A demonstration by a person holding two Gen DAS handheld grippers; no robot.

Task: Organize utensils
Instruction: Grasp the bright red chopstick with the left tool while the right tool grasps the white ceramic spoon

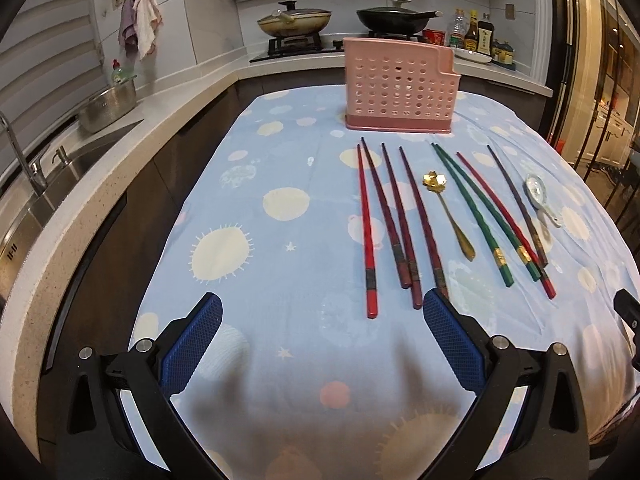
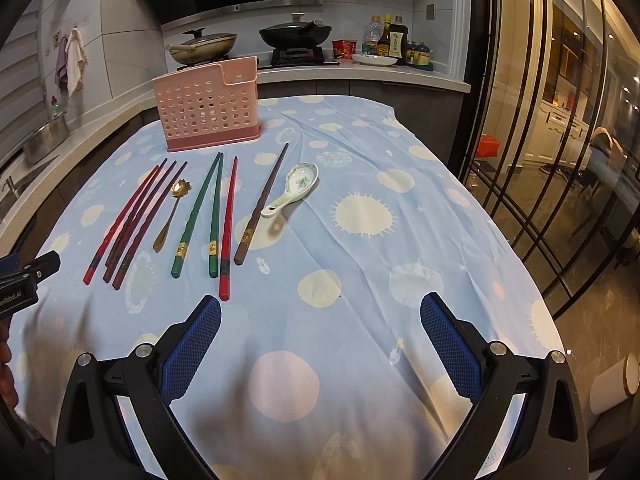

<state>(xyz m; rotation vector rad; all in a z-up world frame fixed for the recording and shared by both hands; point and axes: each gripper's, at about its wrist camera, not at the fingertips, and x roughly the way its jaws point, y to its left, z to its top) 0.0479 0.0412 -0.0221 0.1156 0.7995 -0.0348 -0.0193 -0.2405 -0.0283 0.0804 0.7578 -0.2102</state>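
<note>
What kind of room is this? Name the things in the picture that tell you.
Most likely a home kitchen: a stove with pans, a sink with a tap, and sauce bottles on the counter.

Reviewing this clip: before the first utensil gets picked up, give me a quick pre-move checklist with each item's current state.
1. Left gripper open and empty: ok.
2. Right gripper open and empty: ok.
3. Pink holder upright on the tablecloth: ok.
4. Holder compartments free of contents: cannot tell, the inside is hidden.
5. Chopsticks, gold spoon and ceramic spoon lie flat in a row in front of the holder: ok.
6. Chopsticks separated for single picks: not ok, the dark red ones at the left overlap.
</note>
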